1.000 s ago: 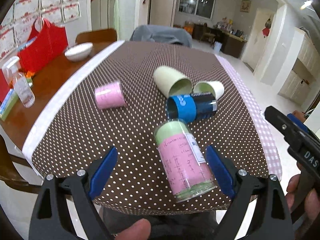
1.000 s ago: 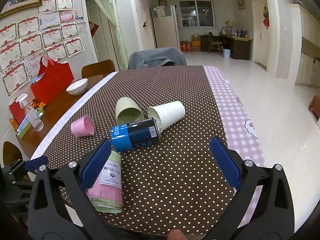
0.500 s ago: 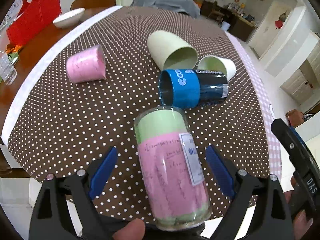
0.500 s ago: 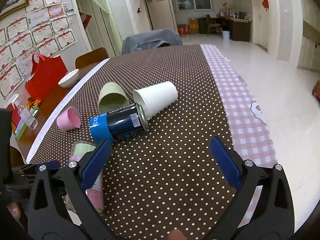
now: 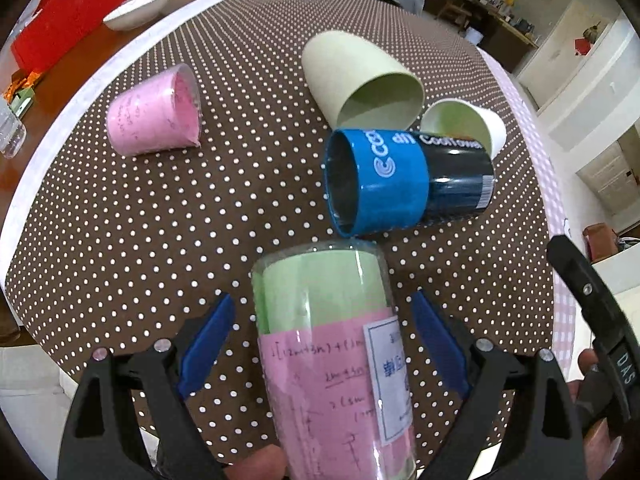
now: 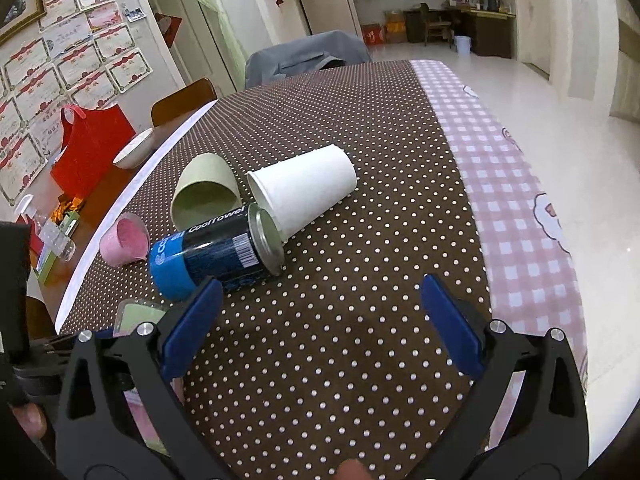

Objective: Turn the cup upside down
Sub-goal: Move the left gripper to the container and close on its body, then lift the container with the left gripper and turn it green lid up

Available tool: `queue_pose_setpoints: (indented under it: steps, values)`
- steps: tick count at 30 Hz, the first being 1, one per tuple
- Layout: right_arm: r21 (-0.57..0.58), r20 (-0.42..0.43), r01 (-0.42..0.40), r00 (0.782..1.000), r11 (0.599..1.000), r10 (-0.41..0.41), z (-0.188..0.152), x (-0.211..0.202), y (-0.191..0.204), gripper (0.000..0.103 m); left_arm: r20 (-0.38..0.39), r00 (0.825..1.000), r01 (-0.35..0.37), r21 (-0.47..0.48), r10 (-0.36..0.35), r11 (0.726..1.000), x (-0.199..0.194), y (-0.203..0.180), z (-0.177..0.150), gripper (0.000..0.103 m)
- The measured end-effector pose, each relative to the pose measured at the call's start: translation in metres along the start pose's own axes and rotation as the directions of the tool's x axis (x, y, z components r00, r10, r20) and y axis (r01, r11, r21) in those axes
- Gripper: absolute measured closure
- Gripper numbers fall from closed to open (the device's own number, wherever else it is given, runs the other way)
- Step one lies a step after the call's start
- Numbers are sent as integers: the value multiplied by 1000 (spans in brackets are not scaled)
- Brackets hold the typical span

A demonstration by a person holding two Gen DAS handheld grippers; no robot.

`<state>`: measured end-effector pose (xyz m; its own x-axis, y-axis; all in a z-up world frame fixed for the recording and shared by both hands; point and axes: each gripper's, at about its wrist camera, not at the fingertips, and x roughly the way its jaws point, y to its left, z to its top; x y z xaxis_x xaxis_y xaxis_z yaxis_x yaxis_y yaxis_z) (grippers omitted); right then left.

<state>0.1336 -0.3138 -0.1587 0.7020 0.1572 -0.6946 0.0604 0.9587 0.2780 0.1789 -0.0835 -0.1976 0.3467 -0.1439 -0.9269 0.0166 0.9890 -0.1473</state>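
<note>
The clear cup (image 5: 332, 344) is seen lying on its side on the tabletop (image 5: 120, 220) between the open left fingers (image 5: 216, 336), so it should be squeezed around its middle and turned slowly, while the right fingers (image 6: 192, 320) are kept open and empty.

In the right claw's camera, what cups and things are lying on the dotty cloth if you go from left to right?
Pink cup → pale green cup → blue and black can → white paper cup.
</note>
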Motion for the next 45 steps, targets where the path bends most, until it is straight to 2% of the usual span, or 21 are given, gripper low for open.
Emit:
queue_pose_setpoints:
  steps: [1, 3, 12, 22, 28, 33, 38, 45]
  values:
    - [2, -3, -2, 1000, 1000, 2, 0, 2, -1, 6, -10, 1000, -2, 3, 2, 1000, 3, 0, 2, 26]
    - [7, -8, -5, 1000, 1000, 5, 2, 4, -3, 6, -32, 999, 4, 5, -4, 1000, 10, -2, 6, 31]
    - [13, -9, -2, 1000, 1000, 2, 3, 6, -2, 6, -25, 999, 21, 87, -19, 996, 19, -16, 19, 32]
    - [12, 8, 20, 1000, 1000, -20, -2, -7, 7, 6, 50, 997, 57, 153, -66, 987, 2, -23, 20, 33]
    - [7, 32, 42, 999, 999, -42, -6, -22, 16, 6, 126, 986, 83, 207, -111, 975, -18, -28, 16, 33]
    - [2, 57, 66, 996, 998, -66, -10, -37, 24, 6, 197, 968, 104, 254, -157, 962, -42, -19, -4, 34]
    - [-5, 85, 87, 993, 996, -86, -14, -53, 31, 6, 271, 942, 114, 291, -196, 950, -59, -16, -18, 34]
    - [-22, 122, 106, 987, 994, -103, -19, -73, 40, 6, 407, 886, 82, 334, -223, 939, -81, -10, -30, 35]
